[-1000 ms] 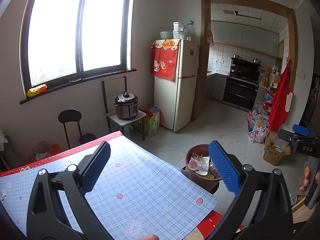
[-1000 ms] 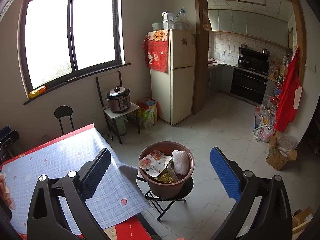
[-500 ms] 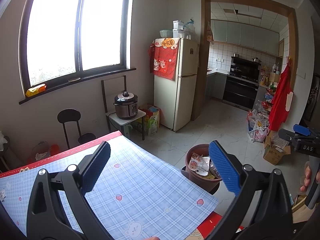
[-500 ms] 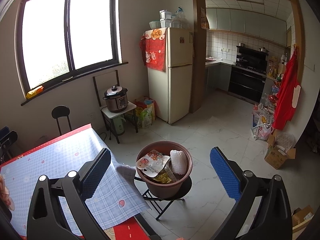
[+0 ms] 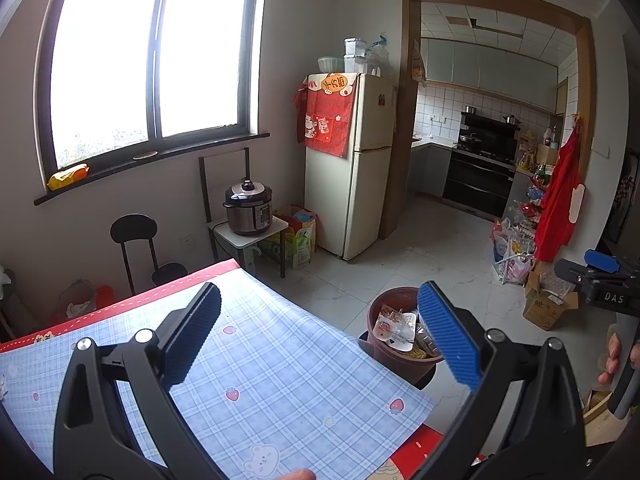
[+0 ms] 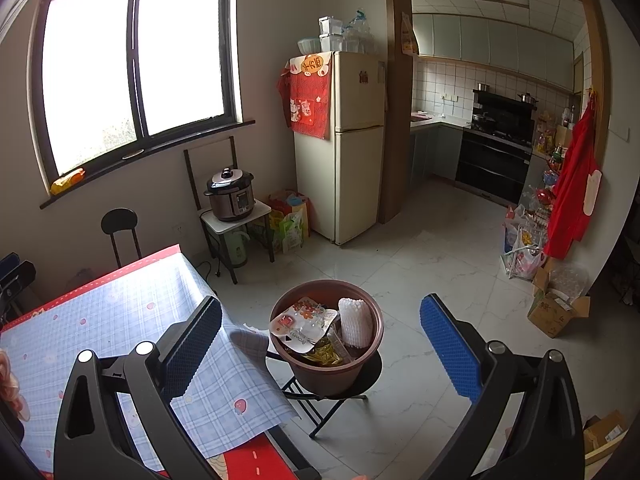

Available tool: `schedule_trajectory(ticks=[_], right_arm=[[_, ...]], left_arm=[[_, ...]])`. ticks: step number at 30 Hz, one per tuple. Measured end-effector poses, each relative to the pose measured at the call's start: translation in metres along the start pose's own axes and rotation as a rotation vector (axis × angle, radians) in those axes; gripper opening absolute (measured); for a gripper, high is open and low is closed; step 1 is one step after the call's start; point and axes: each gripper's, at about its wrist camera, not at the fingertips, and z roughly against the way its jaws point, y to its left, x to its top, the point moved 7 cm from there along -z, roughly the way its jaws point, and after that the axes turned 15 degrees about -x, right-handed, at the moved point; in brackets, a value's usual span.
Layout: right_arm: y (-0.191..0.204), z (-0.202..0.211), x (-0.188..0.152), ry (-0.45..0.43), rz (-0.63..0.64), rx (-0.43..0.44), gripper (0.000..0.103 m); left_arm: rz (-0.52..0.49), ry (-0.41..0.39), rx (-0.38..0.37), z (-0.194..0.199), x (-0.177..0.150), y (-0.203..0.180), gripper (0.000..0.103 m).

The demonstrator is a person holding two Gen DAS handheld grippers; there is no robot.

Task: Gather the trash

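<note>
Left gripper (image 5: 320,338): black plastic frame with two angled arms, each tipped by a ribbed blue pad (image 5: 448,338), and a silver screw (image 5: 143,336) at every pivot. Right gripper (image 6: 320,340): same black frame, blue ribbed pads and silver screws; seen at 3 o'clock from the left wrist, its black body bears white lettering "DAS" (image 5: 613,298).
</note>
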Motion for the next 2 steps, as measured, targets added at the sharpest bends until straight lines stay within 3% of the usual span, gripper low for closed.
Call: schedule_trajectory(ticks=[2], right_arm=[[0.0006, -0.0017, -0.0018, 0.002, 0.002, 0.001, 0.098]], left_arm=[[0.007, 0.002, 0.005, -0.0017, 0.0, 0.0019, 0.097]])
